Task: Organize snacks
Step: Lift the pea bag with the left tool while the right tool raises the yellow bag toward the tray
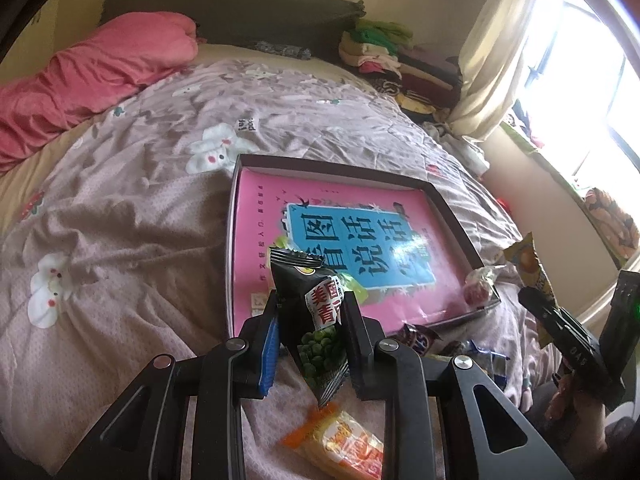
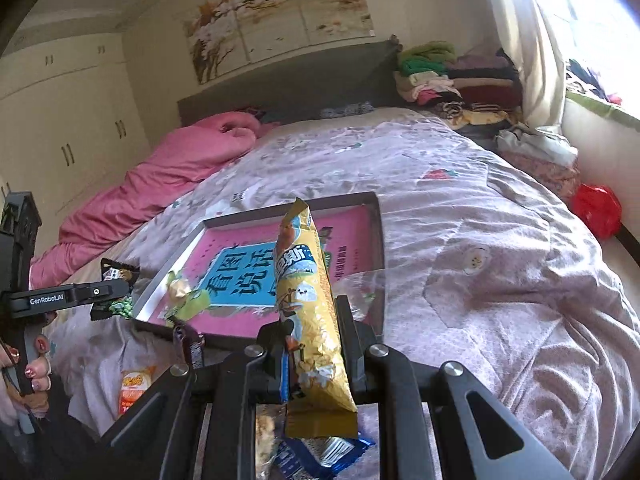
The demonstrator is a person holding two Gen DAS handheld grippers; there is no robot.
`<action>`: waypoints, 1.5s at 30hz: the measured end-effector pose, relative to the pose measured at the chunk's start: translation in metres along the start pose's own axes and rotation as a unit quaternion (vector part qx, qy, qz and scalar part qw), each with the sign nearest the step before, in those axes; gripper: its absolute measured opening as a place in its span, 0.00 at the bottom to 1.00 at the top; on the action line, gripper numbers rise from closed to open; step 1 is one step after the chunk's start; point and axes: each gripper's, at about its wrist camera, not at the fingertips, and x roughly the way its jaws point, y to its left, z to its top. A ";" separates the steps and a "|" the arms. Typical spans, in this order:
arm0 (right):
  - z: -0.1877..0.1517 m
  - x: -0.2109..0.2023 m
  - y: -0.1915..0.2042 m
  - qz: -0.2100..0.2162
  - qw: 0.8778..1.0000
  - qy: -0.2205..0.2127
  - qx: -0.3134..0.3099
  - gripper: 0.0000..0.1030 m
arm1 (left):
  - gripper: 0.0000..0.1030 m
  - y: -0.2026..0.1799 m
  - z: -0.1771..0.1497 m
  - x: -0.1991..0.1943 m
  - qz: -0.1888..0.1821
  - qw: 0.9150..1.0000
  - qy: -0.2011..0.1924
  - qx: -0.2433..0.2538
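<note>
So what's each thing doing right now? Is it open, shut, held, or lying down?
left gripper: shut on the black pea packet.
right gripper: shut on the yellow snack packet.
tray: open-topped, lying on the bed.
orange packet: lying on the bedspread, unheld.

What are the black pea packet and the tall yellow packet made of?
Black green-pea snack packet: looks like shiny plastic film, with a crimped zigzag seal on top. Tall yellow snack packet: likely glossy plastic film too, creased where the tool pinches it.
</note>
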 end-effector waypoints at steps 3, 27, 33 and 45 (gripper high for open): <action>0.001 0.001 -0.004 -0.004 1.000 0.000 0.006 0.18 | 0.28 0.003 0.002 0.003 0.002 1.000 -0.001 -0.004; -0.001 0.044 0.005 0.012 0.999 0.041 -0.012 0.18 | 0.28 0.010 0.001 0.029 0.006 1.000 0.016 -0.011; -0.001 0.056 0.010 0.018 0.998 0.054 -0.019 0.18 | 0.28 0.011 0.002 0.032 0.008 1.000 0.018 -0.013; 0.002 0.068 0.010 0.017 0.998 0.059 -0.028 0.18 | 0.28 0.012 0.003 0.038 0.008 1.000 0.020 -0.013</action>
